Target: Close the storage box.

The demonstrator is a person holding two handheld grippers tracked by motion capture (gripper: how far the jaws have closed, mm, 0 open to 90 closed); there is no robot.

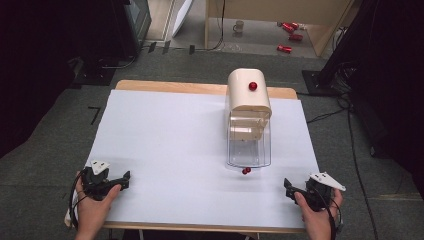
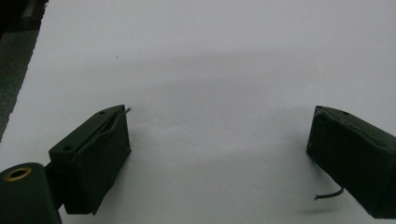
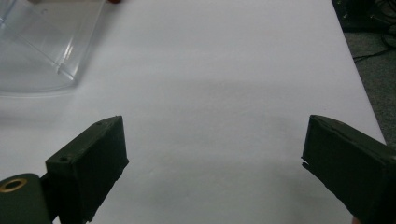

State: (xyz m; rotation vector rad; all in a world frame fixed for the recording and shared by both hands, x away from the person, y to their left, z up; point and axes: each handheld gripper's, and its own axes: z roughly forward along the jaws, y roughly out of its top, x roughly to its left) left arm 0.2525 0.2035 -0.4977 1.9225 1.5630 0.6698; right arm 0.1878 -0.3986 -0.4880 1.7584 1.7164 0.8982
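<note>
Red pair: 2 small red round pieces (image 1: 246,171) lie touching each other on the white sheet, just at the 6 o'clock side of the clear bin's front wall, right of the table's middle.
Handling of the pair: they look light, hard and smooth, so they probably roll or skid at a nudge; a pinch across the middle of 1 piece, from above, seems the safest hold.
Clear bin: the clear bin (image 1: 249,145) is thin transparent plastic, likely light and stiff, and it may slide if bumped; its corner also shows at 10 o'clock in the right gripper view (image 3: 42,46).
Cream housing: a cream housing (image 1: 248,92) with a red knob (image 1: 253,86) sits over the bin's far end, toward 12 o'clock; it looks bulkier and steadier than the bin.
Right gripper: the right gripper (image 1: 288,188) rests near the table's 5 o'clock corner, jaws spread wide with nothing between them; the pair lies toward 10 o'clock from it.
Left gripper: the left gripper (image 1: 125,179) rests near the 7 o'clock corner, jaws likewise apart and empty, well apart from the pair.
Edges: the white sheet (image 1: 165,150) ends just right of the right gripper and just beside both hands at the near edge.
Open room: bare sheet runs from each gripper to the pair; the bin blocks any approach from 12 o'clock.
</note>
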